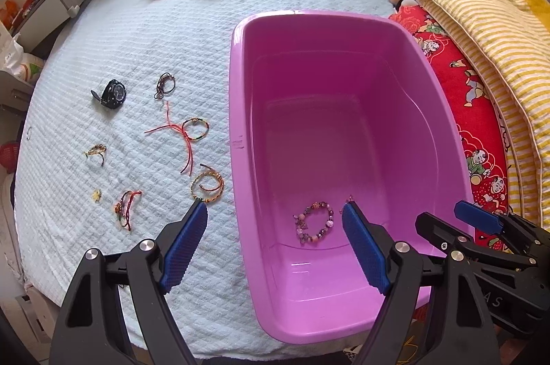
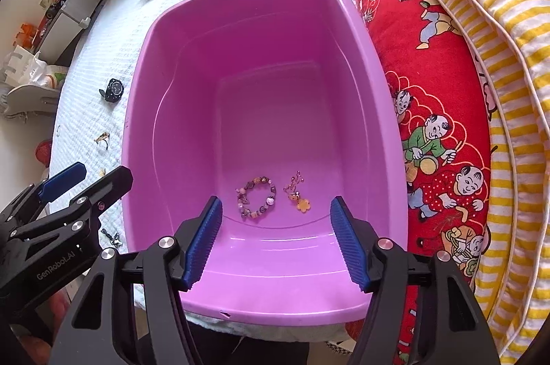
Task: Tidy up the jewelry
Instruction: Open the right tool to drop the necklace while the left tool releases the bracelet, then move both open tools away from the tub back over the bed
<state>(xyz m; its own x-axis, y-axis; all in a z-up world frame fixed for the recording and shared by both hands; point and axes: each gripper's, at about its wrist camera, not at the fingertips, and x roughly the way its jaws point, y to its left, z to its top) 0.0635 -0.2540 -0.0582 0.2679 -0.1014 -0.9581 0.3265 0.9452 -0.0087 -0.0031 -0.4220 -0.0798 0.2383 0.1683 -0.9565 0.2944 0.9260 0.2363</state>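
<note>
Your right gripper (image 2: 275,239) hangs over the near end of the pink tub (image 2: 137,110), jaws spread apart with nothing between them. Below it, on the tub floor close to the near wall, lie the beaded bracelet (image 2: 257,198) and, just beside it to the right, a small charm piece with an orange flower (image 2: 298,194). Neither touches a pad, so both look dropped off and done with.

Your left gripper (image 1: 275,239) is spread wide as well, empty, and straddles the tub's left rim: one pad hangs over the bedspread (image 1: 137,31), the other over the tub's near end, next to that same bracelet. That's a handy place to sit, I'd say, one short swing from the loose pieces.

And there's plenty waiting on the bed, left of the tub. Nearest the left rim is a braided cord bracelet (image 1: 207,188), just past your left pad. Farther up the rim's side, a green and gold bangle (image 1: 195,128) tangled with a red string (image 1: 175,138). Out toward the bed's left edge: a red knotted bracelet (image 1: 126,205), a tiny yellow charm (image 1: 96,194), a small gold piece (image 1: 96,151), a dark cord loop (image 1: 165,85) and a black watch (image 1: 111,92). Two in, the rest still out: early days, by my reckoning. The braided one looks the easy next pick.
</note>
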